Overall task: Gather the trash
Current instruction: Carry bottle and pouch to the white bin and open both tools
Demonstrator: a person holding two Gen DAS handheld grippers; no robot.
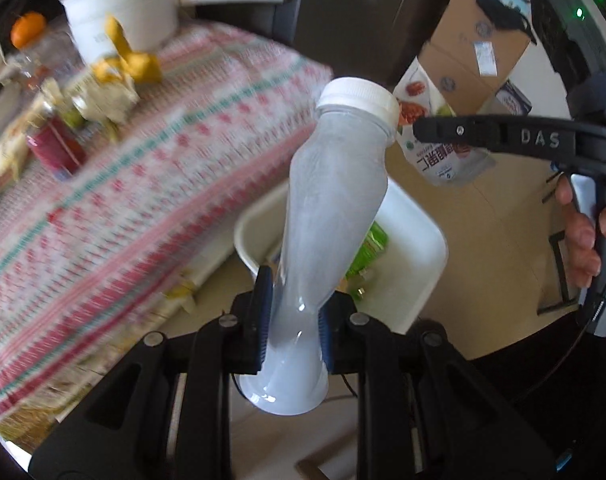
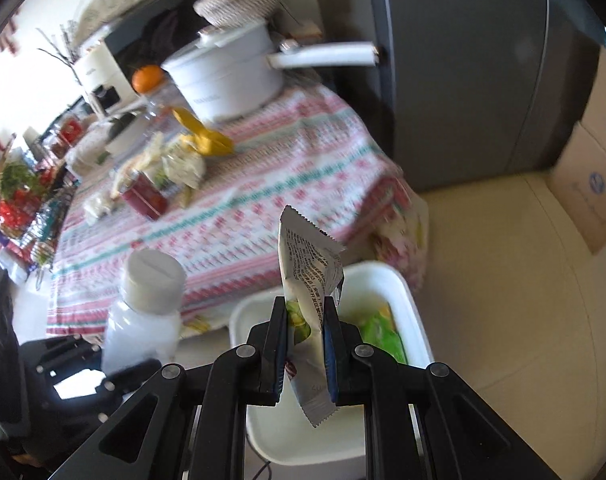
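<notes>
Clamping a cloudy bottle (image 1: 335, 216) low on its body, the left hand-held gripper (image 1: 293, 332) holds it tilted, its white cap (image 1: 359, 98) pointing away, above a white bin (image 1: 415, 280) on the floor. The right hand-held gripper (image 2: 305, 344) is clenched on a crumpled wrapper (image 2: 309, 280) with printed text, hanging over the same bin (image 2: 407, 300), where green packaging (image 2: 383, 332) already lies. In the left view a hand (image 1: 583, 236) grips the right tool's handle. Beyond the bin stands the tabletop (image 2: 263, 184) under a patterned red and green cloth. On it lie a banana peel (image 2: 203, 136), crumpled wrappers (image 2: 183, 164) and a red can (image 2: 143, 198), blurred, with a white saucepan (image 2: 227, 80) behind them.
</notes>
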